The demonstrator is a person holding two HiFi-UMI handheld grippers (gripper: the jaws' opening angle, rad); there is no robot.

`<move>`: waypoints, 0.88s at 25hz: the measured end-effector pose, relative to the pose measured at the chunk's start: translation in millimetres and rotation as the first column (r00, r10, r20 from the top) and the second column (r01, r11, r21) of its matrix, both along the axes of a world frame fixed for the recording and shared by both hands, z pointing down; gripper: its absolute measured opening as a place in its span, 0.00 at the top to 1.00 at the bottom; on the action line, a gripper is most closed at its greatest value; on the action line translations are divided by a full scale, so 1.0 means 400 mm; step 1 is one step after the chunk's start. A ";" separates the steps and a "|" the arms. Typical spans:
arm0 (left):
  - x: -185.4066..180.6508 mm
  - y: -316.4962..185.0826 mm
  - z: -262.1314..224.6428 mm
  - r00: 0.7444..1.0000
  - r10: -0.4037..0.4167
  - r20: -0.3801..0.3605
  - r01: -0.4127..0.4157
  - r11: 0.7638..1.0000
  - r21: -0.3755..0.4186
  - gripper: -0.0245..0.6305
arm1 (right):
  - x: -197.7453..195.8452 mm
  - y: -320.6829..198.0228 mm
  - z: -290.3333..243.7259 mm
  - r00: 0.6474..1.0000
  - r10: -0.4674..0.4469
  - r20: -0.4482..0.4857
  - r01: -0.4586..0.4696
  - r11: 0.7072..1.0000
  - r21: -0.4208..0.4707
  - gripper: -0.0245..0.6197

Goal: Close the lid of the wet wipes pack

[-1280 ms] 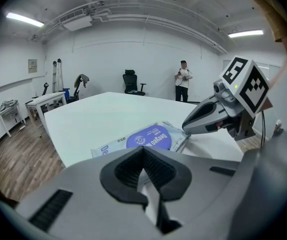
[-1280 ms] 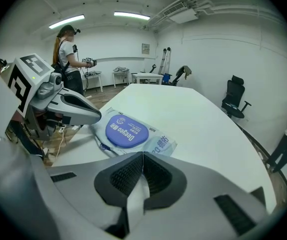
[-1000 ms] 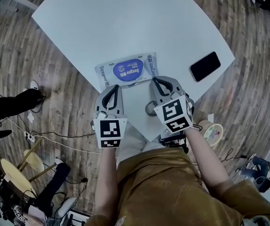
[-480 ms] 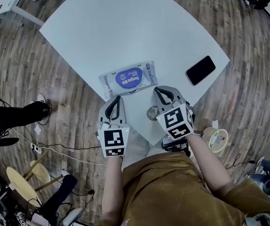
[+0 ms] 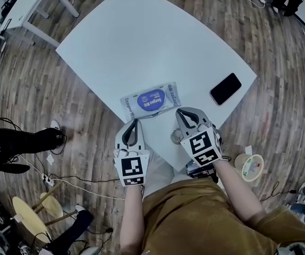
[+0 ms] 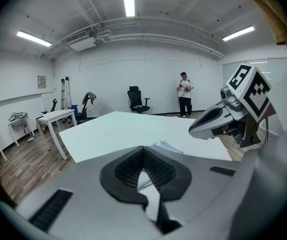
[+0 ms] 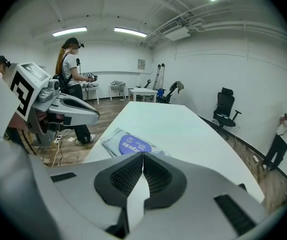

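Observation:
The wet wipes pack [image 5: 151,101] lies flat near the white table's [image 5: 142,41] front corner, and its blue oval lid [image 7: 131,145] looks flat against it. My left gripper [image 5: 134,122] is shut and empty, hovering just short of the pack's near left corner. My right gripper [image 5: 180,112] is also shut and empty, close to the pack's near right corner without touching it. In the left gripper view the pack [image 6: 166,146] shows just past the closed jaws, with the right gripper [image 6: 203,126] beside it. The right gripper view shows the left gripper [image 7: 83,115] at left.
A black phone [image 5: 226,88] lies on the table to the right of the pack. On the wooden floor are a tape roll [image 5: 250,167], cables and a small white table [image 5: 33,7]. Two people stand in the room [image 7: 71,69] [image 6: 185,96].
Both grippers have drawn back a little from the pack toward the table's near corner. The head view has risen and shifted. The pack has not moved on the table.

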State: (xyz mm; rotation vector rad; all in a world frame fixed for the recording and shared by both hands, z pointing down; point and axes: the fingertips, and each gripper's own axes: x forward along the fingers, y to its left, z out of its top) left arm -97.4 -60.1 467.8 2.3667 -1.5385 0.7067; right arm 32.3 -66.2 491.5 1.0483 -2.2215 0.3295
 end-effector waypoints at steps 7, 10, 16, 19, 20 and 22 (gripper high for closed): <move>-0.006 0.001 -0.050 1.000 0.007 -0.017 -0.007 0.999 0.043 0.97 | 0.002 0.008 -0.066 0.999 0.020 0.048 -0.023 0.997 0.073 0.95; -0.007 0.000 -0.078 1.000 0.009 -0.028 -0.007 0.998 0.069 0.97 | -0.001 0.011 -0.110 0.995 0.028 0.093 -0.039 0.992 0.121 0.95; -0.006 0.004 -0.142 0.995 -0.007 -0.102 0.020 0.992 0.127 0.97 | 0.023 0.005 -0.223 0.975 0.084 0.205 -0.127 0.970 0.209 0.95; -0.006 -0.006 -0.153 0.994 -0.004 -0.112 0.020 0.990 0.140 0.97 | 0.032 -0.003 -0.247 0.973 0.088 0.212 -0.139 0.961 0.238 0.95; -0.008 -0.007 -0.159 0.993 -0.007 -0.115 0.024 0.989 0.146 0.97 | 0.034 -0.004 -0.253 0.972 0.090 0.216 -0.143 0.960 0.241 0.95; -0.011 -0.006 -0.178 0.993 -0.013 -0.119 0.033 0.986 0.161 0.97 | 0.041 -0.003 -0.268 0.969 0.095 0.226 -0.152 0.956 0.250 0.95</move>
